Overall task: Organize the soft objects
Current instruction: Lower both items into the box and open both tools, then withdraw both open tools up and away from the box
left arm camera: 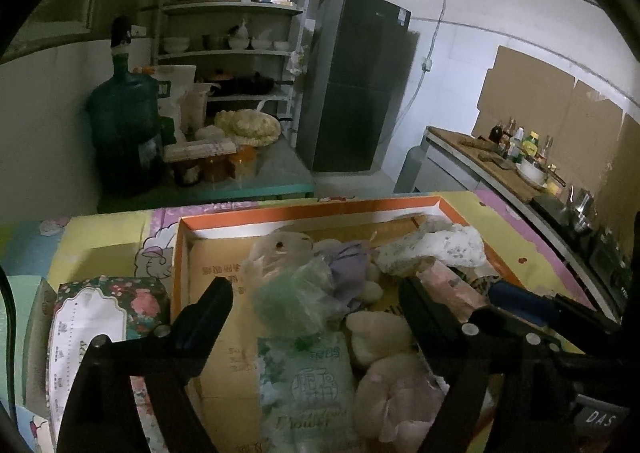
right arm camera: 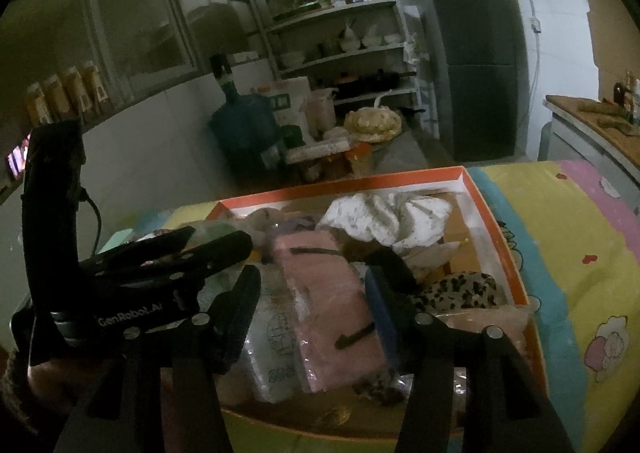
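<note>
An orange-rimmed cardboard box [left arm camera: 320, 209] [right arm camera: 400, 178] lies on a cartoon-print blanket and holds soft goods. My left gripper [left arm camera: 316, 293] stands open over it. Its fingers straddle a green item in a clear bag [left arm camera: 292, 293] without touching it. Below that lie a white tissue pack [left arm camera: 308, 385] and a pale plush toy [left arm camera: 384, 337]. My right gripper [right arm camera: 316, 281] is open with a pink wrapped packet [right arm camera: 332, 305] lying between its fingers, and the pads do not press on it. A white spotted cloth [right arm camera: 384, 221] and a leopard-print piece [right arm camera: 460, 289] sit further right in the box.
A floral tissue pack [left arm camera: 104, 305] rests outside the box at its left. Behind the blanket [right arm camera: 580, 253] stand a low table with a water jug [left arm camera: 124, 125], shelves of dishes and a dark fridge [left arm camera: 356, 85]. A counter with bottles [left arm camera: 520, 149] runs along the right.
</note>
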